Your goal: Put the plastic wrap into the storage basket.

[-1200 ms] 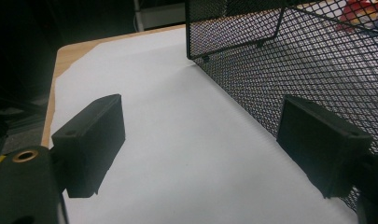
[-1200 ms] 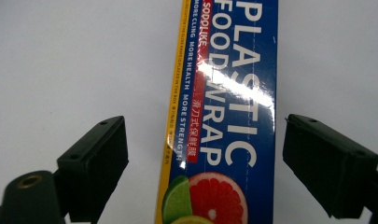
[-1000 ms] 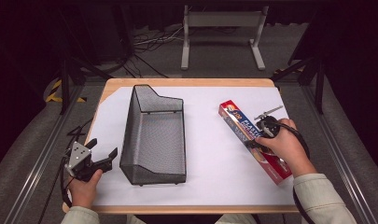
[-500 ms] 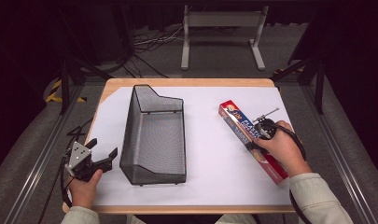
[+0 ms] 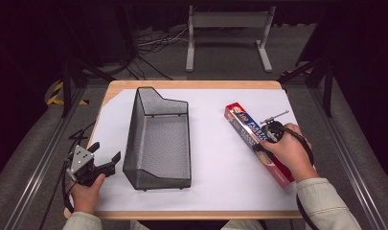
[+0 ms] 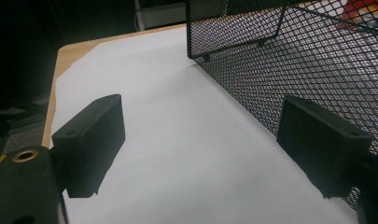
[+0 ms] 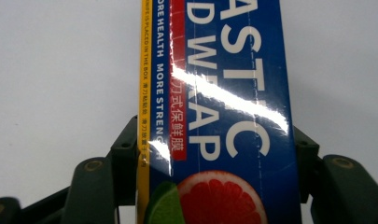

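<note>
A long blue and red plastic wrap box lies slanted on the right side of the white sheet. My right gripper reaches down over its middle under the hand. In the right gripper view the jaws press on both long sides of the box; they have just been closing on it, and my right gripper is shut on it. My left gripper rests open at the table's front left, beside a black wire-mesh basket. In the left gripper view, nothing but white sheet lies between the jaws of my left gripper. The basket wall stands close to one jaw.
A white sheet covers most of the wooden table. The basket stands left of centre, its tall end at the far side. Metal rails run along both table sides. A grey stand and cables lie on the floor beyond.
The right hand has settled slightly lower on the box. The left hand, the basket and the box lie where they were.
</note>
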{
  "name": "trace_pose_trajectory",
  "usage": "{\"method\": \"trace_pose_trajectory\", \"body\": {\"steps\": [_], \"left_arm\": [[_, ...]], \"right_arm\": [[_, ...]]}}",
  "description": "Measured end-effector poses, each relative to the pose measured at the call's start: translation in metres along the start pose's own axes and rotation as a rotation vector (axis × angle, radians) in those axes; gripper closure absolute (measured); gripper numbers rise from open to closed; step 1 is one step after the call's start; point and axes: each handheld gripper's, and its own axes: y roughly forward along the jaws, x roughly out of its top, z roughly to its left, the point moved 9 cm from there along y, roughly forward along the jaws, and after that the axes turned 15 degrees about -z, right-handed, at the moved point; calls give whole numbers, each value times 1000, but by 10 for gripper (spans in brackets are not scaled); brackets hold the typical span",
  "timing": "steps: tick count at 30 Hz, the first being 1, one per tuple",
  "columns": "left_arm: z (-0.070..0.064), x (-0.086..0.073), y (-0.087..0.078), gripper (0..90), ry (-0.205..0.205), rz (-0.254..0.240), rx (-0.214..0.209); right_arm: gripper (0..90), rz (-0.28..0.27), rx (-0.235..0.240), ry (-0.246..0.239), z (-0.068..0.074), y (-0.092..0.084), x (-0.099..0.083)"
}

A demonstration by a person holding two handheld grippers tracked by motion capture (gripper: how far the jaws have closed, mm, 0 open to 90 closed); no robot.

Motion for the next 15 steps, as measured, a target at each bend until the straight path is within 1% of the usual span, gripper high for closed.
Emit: {"method": "trace_pose_trajectory", "body": {"steps": [5,14,15], "left_arm": [[0,0,0,161,-1,-1,0],[0,0,0,162,-1,0,2],[0,0,0,162,-1,1,3]], "right_arm": [[401,-8,0,-1,4,-11,8],[400,-9,2,25,9,-22,16],[400,-13,4,30,11,-26,19]]}}
